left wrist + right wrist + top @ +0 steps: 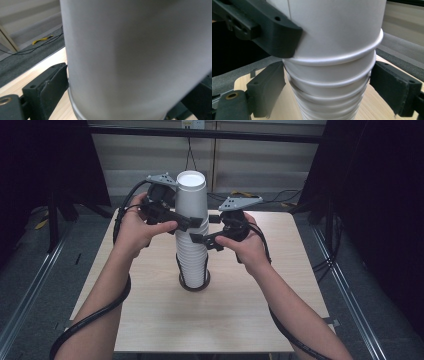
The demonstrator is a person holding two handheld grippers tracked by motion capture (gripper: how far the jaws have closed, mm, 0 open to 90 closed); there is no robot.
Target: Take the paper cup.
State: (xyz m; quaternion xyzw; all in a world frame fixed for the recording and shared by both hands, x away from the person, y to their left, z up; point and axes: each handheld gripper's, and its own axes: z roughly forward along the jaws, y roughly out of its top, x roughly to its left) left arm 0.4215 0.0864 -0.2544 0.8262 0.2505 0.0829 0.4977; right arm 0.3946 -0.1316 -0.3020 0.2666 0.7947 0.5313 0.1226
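Forearms reach in over a pale wooden table (150,320). On the left, the left gripper (192,222) has its jaws on either side of the top cup (190,200), an upturned white paper cup; in the left gripper view the left jaw sits at the cup's wall near its rim, and whether the pads press I cannot tell. At the table's centre stands the stack of cups (194,257), upside down in a dark ring. On the right, the right gripper (205,240) has its jaws spread around the stack just below, pads not pressing.
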